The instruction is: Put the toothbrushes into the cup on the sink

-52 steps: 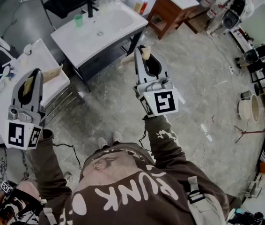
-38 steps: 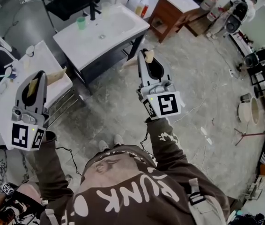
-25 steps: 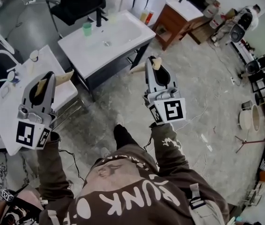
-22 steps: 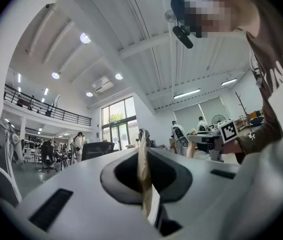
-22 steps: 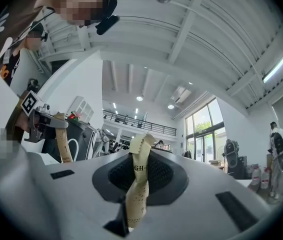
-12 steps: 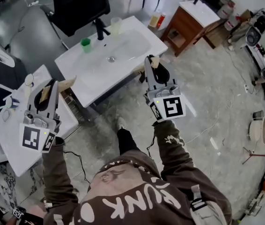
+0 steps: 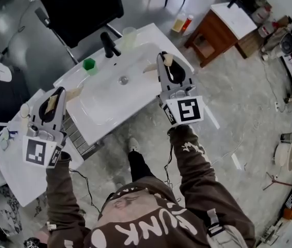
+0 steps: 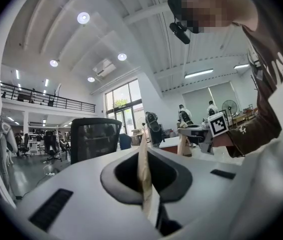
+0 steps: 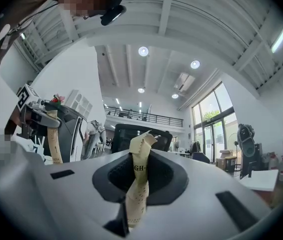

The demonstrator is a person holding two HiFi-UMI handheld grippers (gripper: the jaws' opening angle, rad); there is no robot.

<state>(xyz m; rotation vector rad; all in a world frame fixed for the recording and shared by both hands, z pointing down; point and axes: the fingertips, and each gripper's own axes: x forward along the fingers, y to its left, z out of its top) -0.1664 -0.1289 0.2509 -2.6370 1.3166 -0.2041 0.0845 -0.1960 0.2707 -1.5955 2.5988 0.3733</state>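
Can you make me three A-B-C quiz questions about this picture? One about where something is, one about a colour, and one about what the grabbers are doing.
1. Where is the green cup? A on the floor; B on the sink; C on a chair.
2. What colour is the tap? A black; B red; C gold.
3. What are the left gripper and right gripper doing? A hanging open, empty; B each shut on a wrapped toothbrush; C holding the cup.

Answers: B, it stands on the white top beside the tap. A, the tap is all black. B, paper wrapping sticks out of both closed jaws.
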